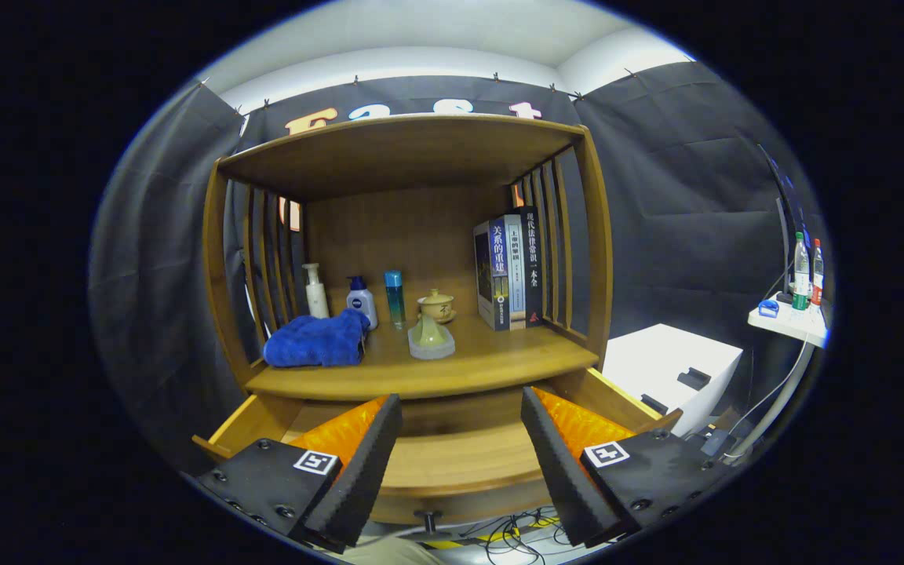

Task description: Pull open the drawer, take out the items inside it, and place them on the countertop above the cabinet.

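The wooden cabinet's drawer (460, 463) stands pulled out below the countertop (499, 362), its small dark knob (427, 518) low between my fingers. What I can see of the drawer's inside is bare wood. My gripper (461, 410) is open and holds nothing, hovering over the drawer with its fingertips near the countertop's front edge. On the countertop lie a folded blue cloth (317, 340) at the left and a pale green stand-like piece (431, 337) in the middle.
Behind them stand a white pump bottle (315, 290), a blue-capped lotion bottle (361, 300), a teal bottle (395, 298), a lidded ceramic cup (436, 306) and upright books (508, 271). A white box (676, 365) sits right of the cabinet. Cables (515, 534) lie on the floor.
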Action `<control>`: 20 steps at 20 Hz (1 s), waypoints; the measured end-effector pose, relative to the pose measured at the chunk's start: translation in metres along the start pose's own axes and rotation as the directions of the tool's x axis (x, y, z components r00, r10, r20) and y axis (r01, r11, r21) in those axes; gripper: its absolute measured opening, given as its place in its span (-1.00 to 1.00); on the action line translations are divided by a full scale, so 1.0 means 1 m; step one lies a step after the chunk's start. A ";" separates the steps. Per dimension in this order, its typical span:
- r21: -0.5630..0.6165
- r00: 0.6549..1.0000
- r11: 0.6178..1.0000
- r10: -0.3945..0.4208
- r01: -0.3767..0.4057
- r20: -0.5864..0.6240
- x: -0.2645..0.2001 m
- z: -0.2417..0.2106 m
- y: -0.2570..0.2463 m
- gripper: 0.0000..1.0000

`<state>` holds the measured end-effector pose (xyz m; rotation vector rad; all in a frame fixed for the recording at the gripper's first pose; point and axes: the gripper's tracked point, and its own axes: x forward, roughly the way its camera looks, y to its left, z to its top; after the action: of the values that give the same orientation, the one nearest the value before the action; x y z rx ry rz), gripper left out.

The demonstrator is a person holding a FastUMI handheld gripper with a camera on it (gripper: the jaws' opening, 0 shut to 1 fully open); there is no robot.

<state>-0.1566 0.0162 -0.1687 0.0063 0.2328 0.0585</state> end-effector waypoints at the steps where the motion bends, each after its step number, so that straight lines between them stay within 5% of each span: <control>1: 0.007 1.000 1.000 0.003 -0.003 -0.013 -0.005 -0.009 0.001 0.97; 20: -0.028 0.988 0.999 0.032 -0.037 -0.148 -0.013 -0.112 0.012 0.97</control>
<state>-0.1957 0.0270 -0.2743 -0.0242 0.3799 0.0970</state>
